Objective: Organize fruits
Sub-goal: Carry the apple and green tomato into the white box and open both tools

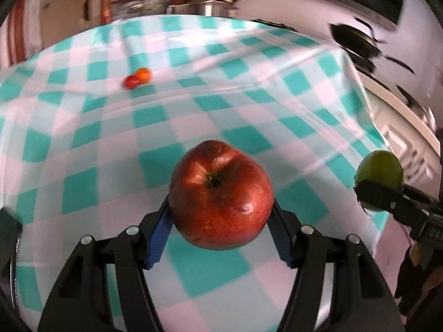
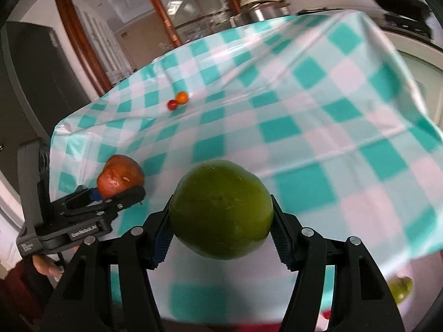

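My left gripper (image 1: pixel 220 213) is shut on a red apple (image 1: pixel 220 195), held above the teal-and-white checked tablecloth (image 1: pixel 193 105). My right gripper (image 2: pixel 221 215) is shut on a round green fruit (image 2: pixel 220 210), also held off the cloth. Each wrist view shows the other gripper too: the green fruit (image 1: pixel 379 178) at the right edge, the red apple (image 2: pixel 120 175) at the left. A small red fruit (image 1: pixel 130 81) and a small orange fruit (image 1: pixel 143 74) lie touching on the far part of the cloth; in the right wrist view the red one (image 2: pixel 172 105) sits left of the orange one (image 2: pixel 182 97).
A metal pot with a lid (image 1: pixel 203 4) stands beyond the table's far edge. Dark pans (image 1: pixel 355 45) sit on a counter to the right. Another green fruit (image 2: pixel 401 289) and a bit of something red (image 2: pixel 326 314) show low at the right, below the cloth's edge.
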Motion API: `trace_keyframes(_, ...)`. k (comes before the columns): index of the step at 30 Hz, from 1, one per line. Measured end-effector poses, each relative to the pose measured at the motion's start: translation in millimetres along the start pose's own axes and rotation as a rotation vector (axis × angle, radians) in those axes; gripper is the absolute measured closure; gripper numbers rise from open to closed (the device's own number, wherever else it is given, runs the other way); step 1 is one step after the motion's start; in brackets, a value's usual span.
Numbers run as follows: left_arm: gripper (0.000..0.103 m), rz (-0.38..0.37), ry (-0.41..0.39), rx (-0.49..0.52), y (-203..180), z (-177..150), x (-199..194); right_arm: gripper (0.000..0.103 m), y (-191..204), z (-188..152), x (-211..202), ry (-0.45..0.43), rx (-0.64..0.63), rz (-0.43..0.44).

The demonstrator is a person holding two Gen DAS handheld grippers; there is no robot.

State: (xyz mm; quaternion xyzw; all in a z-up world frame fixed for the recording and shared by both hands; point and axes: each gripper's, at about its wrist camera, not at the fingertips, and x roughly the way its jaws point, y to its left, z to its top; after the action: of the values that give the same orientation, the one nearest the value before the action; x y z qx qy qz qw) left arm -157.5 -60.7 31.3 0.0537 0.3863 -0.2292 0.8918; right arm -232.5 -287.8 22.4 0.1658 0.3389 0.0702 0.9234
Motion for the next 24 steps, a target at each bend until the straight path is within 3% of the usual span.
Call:
trace_keyframes(10, 0.039, -0.125, 0.048, 0.206, -93, -12, 1, 0.042, -93, -43, -72, -0.088, 0.173, -0.11)
trace_keyframes(15, 0.039, -0.214, 0.04, 0.377, -152, -26, -7, 0.042, -136, -67, -99, -0.111, 0.251, -0.185)
trace_keyframes(24, 0.039, -0.339, 0.087, 0.68, -250, -62, -1, 0.042, -192, -118, -106, -0.025, 0.326, -0.352)
